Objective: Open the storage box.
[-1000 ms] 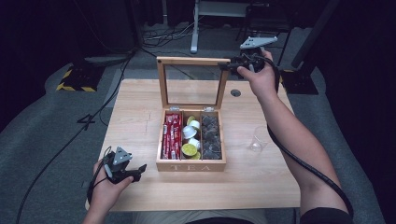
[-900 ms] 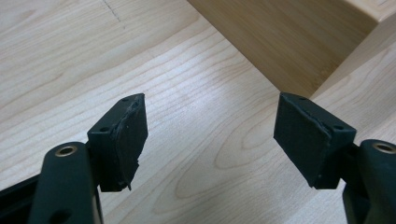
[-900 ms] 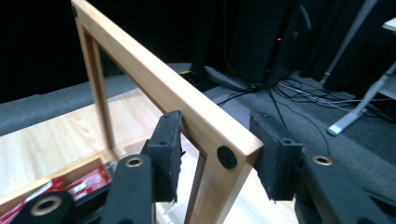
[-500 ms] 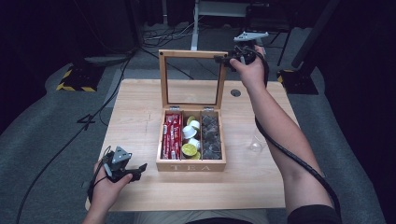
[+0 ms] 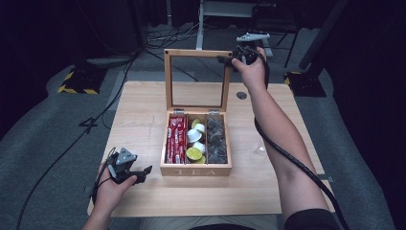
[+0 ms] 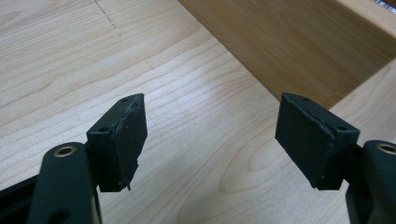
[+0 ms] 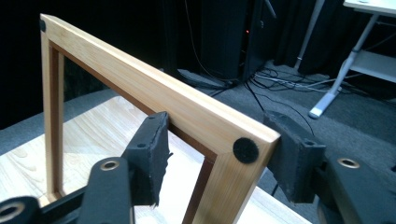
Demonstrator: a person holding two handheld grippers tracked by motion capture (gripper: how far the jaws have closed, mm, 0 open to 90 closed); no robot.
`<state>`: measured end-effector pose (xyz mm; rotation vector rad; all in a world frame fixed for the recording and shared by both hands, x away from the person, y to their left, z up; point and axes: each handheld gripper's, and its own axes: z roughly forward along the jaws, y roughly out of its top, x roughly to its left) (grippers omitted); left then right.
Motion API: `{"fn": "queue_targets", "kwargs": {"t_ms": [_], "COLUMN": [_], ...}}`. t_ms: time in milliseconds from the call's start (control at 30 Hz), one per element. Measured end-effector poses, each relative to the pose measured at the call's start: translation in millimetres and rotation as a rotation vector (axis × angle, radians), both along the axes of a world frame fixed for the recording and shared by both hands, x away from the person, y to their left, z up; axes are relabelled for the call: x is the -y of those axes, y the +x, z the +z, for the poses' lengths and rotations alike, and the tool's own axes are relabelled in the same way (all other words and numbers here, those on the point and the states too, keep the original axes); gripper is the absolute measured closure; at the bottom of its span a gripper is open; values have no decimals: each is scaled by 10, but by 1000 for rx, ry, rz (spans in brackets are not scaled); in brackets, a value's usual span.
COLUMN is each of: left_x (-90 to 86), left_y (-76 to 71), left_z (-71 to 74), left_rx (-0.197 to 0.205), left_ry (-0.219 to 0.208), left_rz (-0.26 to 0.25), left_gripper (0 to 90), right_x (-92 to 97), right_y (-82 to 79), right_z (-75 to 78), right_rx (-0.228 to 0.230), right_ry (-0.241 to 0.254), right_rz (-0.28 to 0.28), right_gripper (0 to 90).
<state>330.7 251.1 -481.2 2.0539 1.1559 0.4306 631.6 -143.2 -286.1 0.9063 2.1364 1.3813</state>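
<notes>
One wooden tea box lid stands upright on its hinges, its top right corner lying between the jaws of the right gripper. Those jaws have just been opening; in the right gripper view both pads stand slightly clear of the frame, gripping nothing. Below that gripper, the tea box sits on the worktop with three compartments: red sachets farthest from it, round capsules in the middle, dark tea bags nearest. Left gripper hovers low over the worktop, jaws spread and empty, the box's side wall just ahead of its fingertips.
</notes>
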Motion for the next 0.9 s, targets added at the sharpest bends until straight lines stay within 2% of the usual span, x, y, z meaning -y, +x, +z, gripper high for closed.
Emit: {"fn": "queue_targets", "kwargs": {"t_ms": [33,133,233,300,367,400,633,700,900], "left_x": [-3,0,12,19,23,24,6,8,46], "left_y": [17,27,33,45,51,58,76,85,85], "left_z": [-4,-2,1,-8,-9,-8,10,17,78], "left_rx": [-4,-1,-4,1,-2,-3,6,4,3], "left_ry": [-5,-5,-9,-10,-10,-13,-22,-37,-26], "left_rz": [6,2,-1,-4,-5,-9,-2,2,-10], "left_gripper": [256,257,257,257,257,257,263,264,264], "right_x": [-23,-43,-48,-37,-30,-12,49,78,233], "right_y": [16,29,32,49,51,53,14,-23,-277], "right_z": [-15,-39,-81,-153,-165,-184,-127,-89,23], "right_rx": [-6,-10,-10,-36,-34,-40,-30,-24,-13], "right_ry": [-26,-44,-35,-21,-18,4,9,4,11], "right_rz": [-10,-20,-23,-21,-24,-24,-14,-8,21], "right_gripper": [399,386,393,388,388,377,350,343,335]}}
